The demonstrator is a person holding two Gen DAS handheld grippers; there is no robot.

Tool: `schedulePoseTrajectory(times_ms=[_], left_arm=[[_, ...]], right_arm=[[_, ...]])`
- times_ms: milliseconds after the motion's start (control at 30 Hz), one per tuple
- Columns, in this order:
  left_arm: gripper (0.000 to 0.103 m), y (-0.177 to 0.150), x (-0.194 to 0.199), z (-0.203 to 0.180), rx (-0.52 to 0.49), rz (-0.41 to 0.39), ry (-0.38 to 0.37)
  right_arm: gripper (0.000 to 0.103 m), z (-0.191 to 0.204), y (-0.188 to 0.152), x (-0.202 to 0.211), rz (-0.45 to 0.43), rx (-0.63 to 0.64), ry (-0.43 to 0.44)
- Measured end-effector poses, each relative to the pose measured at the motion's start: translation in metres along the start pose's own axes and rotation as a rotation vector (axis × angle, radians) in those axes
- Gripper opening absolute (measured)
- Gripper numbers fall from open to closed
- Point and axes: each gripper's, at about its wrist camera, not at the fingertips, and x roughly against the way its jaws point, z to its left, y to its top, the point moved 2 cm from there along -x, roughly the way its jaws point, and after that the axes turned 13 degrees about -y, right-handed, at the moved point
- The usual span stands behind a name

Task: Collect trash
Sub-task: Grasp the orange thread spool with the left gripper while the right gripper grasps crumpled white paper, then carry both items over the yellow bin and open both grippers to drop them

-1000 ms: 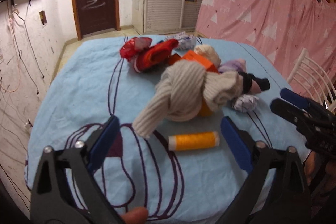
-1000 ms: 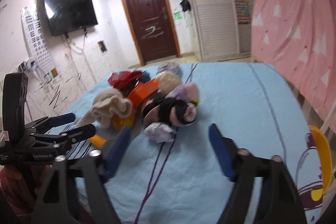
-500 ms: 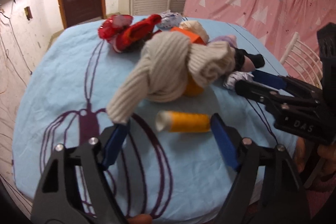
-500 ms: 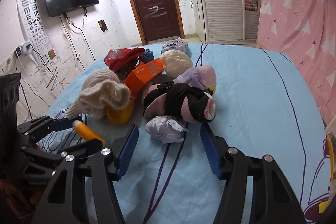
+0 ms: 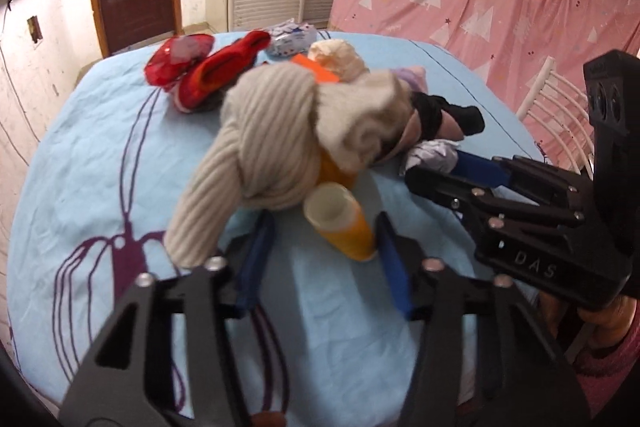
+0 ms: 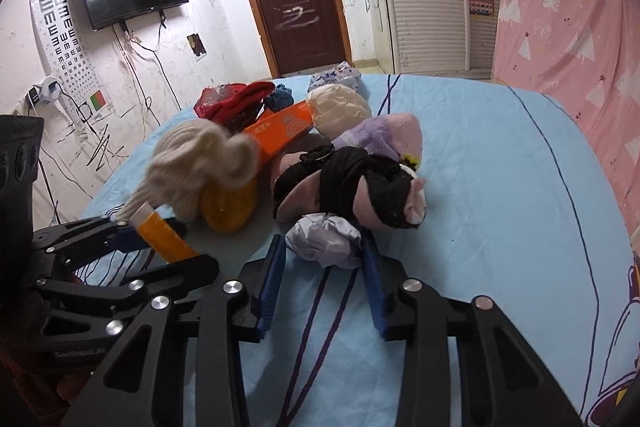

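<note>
On my left wrist view, the left tool [image 5: 320,259] has its blue pads apart around a yellow cylindrical tube with a pale cap [image 5: 340,223]; I cannot tell whether either pad touches it. The tube's long axis is tilted, the capped end pointing up and away from me toward the knotted cream ribbed knit cloth [image 5: 280,135]. The right tool [image 5: 452,171] reaches in from the right, beside a crumpled white paper ball [image 5: 432,157].

On my right wrist view, the right tool [image 6: 324,263] is apart, its pads flanking the crumpled paper ball [image 6: 324,237] on the light blue cloth-covered table [image 6: 500,187]. The yellow tube [image 6: 162,233] slants between the left tool's [image 6: 160,247] fingers, cap end uppermost.
</note>
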Motion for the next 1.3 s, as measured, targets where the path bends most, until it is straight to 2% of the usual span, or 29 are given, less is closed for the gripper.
schedulePoseTrajectory(times_ms=[33,133,167,467,633,767,1033,1300], left_arm=[[0.040,0.002,-0.003,-0.002,-0.001,-0.002,0.002],[0.019,0.003,-0.006,-0.004,0.010,0.003,-0.017],[0.016,0.003,-0.006,-0.003,0.013,0.008,-0.026],[0.016,0.002,0.006,-0.024,-0.023,-0.001,-0.027],[0.016,0.014,0.014,-0.046,-0.076,-0.020,-0.046],[0.016,0.028,0.010,-0.059,-0.103,-0.018,-0.070],[0.016,0.062,-0.013,-0.097,-0.166,-0.006,-0.121],[0.016,0.093,-0.042,-0.152,-0.206,0.028,-0.206]], right_arm=[[0.030,0.000,0.000,0.000,-0.003,0.000,0.000],[0.030,-0.002,-0.001,0.003,-0.015,-0.007,0.007],[0.030,-0.001,-0.001,0.003,-0.018,-0.009,0.008],[0.030,-0.014,-0.001,0.023,-0.070,-0.037,0.032],[0.030,-0.026,0.006,0.041,-0.115,-0.065,0.029],[0.030,-0.042,0.010,0.053,-0.152,-0.089,-0.001],[0.030,-0.099,0.016,0.076,-0.224,-0.194,-0.098],[0.030,-0.178,0.012,0.100,-0.283,-0.333,-0.239]])
